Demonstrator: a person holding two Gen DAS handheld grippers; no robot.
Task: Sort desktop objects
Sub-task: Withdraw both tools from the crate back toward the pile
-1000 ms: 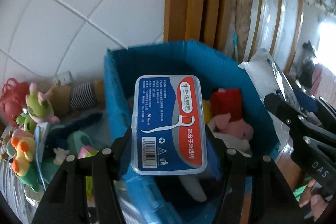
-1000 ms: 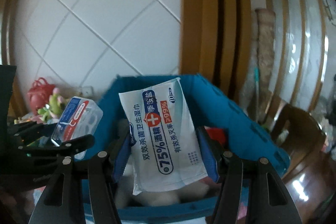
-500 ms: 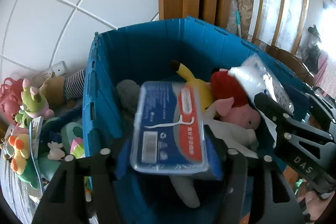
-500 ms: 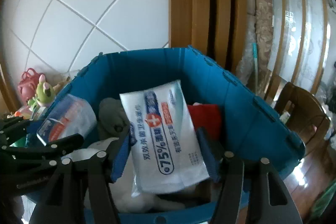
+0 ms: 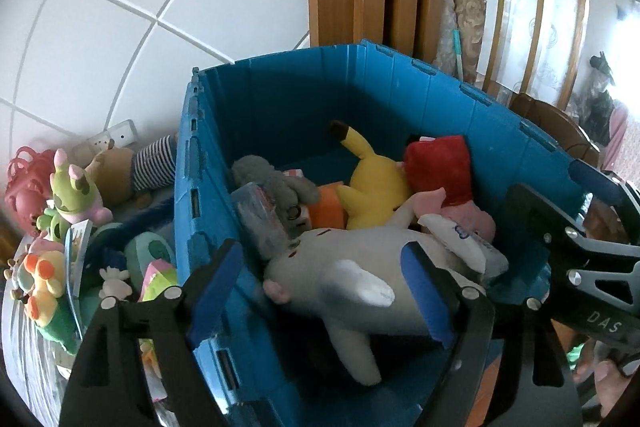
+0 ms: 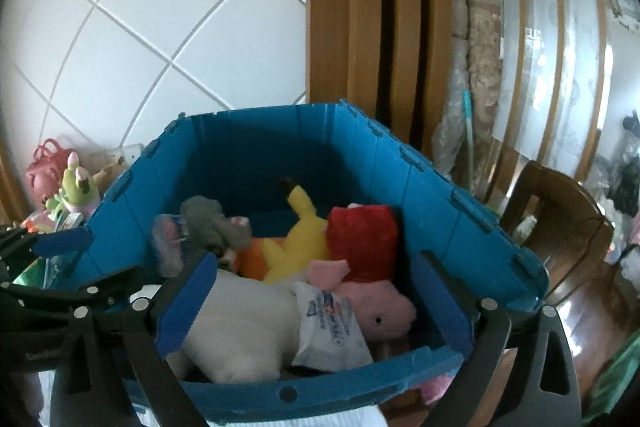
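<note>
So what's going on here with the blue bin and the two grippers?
A person is sorting items into the blue bin with a gripper in each hand. Both the left gripper and right gripper are open and empty over the bin. The floss box lies against the bin's left wall and the wipes pack rests among the plush toys, so both look just dropped in. More toys sit outside, left of the bin.
</note>
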